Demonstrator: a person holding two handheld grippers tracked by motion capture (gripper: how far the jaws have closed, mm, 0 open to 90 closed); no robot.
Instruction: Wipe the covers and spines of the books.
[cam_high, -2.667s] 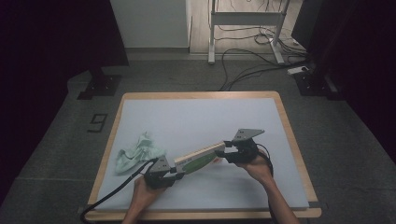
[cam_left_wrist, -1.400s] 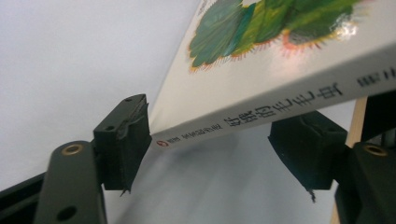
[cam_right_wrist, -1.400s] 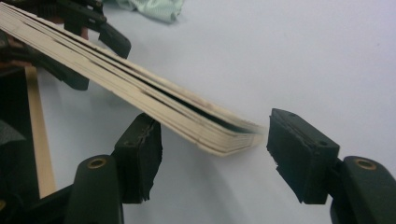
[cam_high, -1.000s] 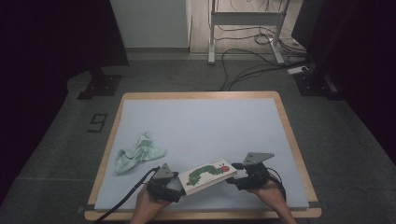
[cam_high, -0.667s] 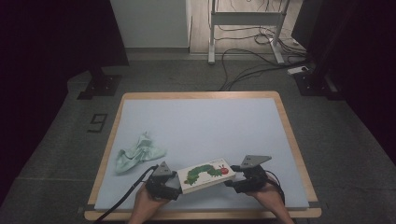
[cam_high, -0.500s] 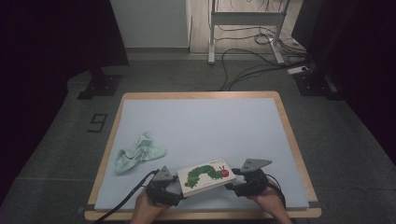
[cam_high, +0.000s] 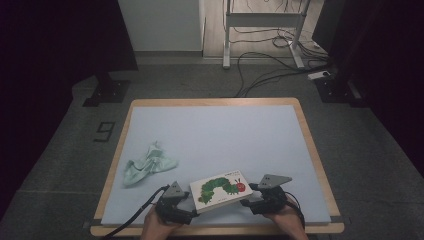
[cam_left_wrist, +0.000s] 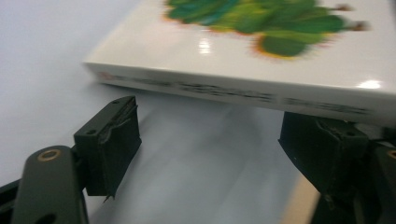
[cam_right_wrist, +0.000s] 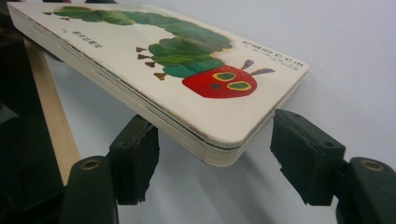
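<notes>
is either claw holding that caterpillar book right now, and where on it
Neither grips it. The white board book with the green caterpillar lies on the pale blue table mat; the left claw and right claw stand open at its two ends, pads clear of it.

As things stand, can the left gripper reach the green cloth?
Probably yes. The left gripper, jaws open, sits at the book; the cloth lies beyond it to the left, with bare mat between.

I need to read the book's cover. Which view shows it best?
The right gripper view: the book lies close, caterpillar face and title sharp. The left gripper view gives a blurred spine; the high view shows it small.
</notes>
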